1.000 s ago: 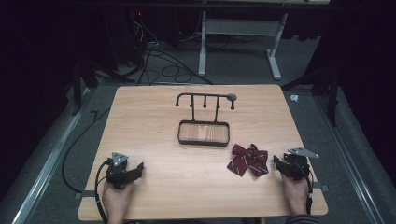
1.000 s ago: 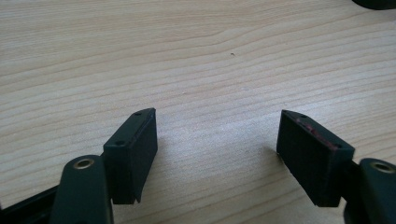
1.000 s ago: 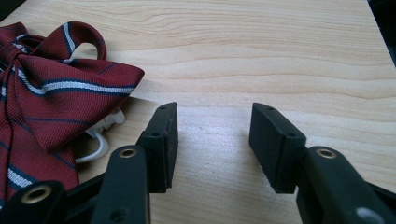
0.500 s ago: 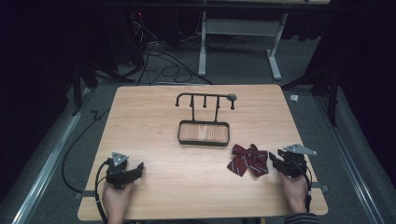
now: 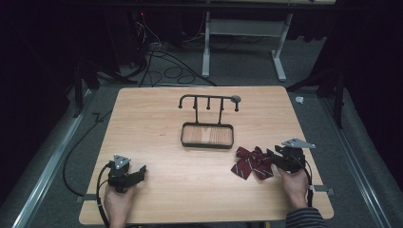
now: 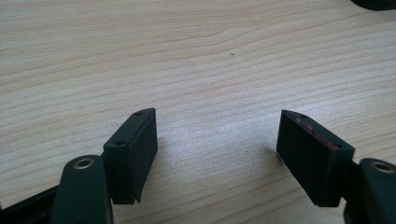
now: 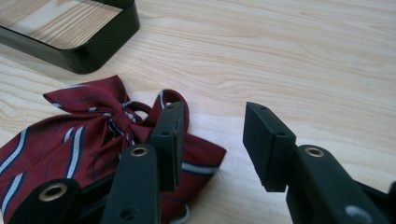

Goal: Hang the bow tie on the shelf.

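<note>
Table (image 5: 157, 123) wide and bare around the black rack w/ tray (image 5: 207, 135), which sits beyond both tools. Left gripper (image 6: 217, 144): jaws wide, nothing btwn, just wood under them. Right gripper (image 7: 212, 140): jaws have just been closing, part-open now, gap still empty. Maroon striped bow tie (image 7: 88, 135) lies flat under and outside its left jaw, touching. Looks light, soft, floppy fabric; prob best pinched at the knotted centre, not a loose wing.
</note>
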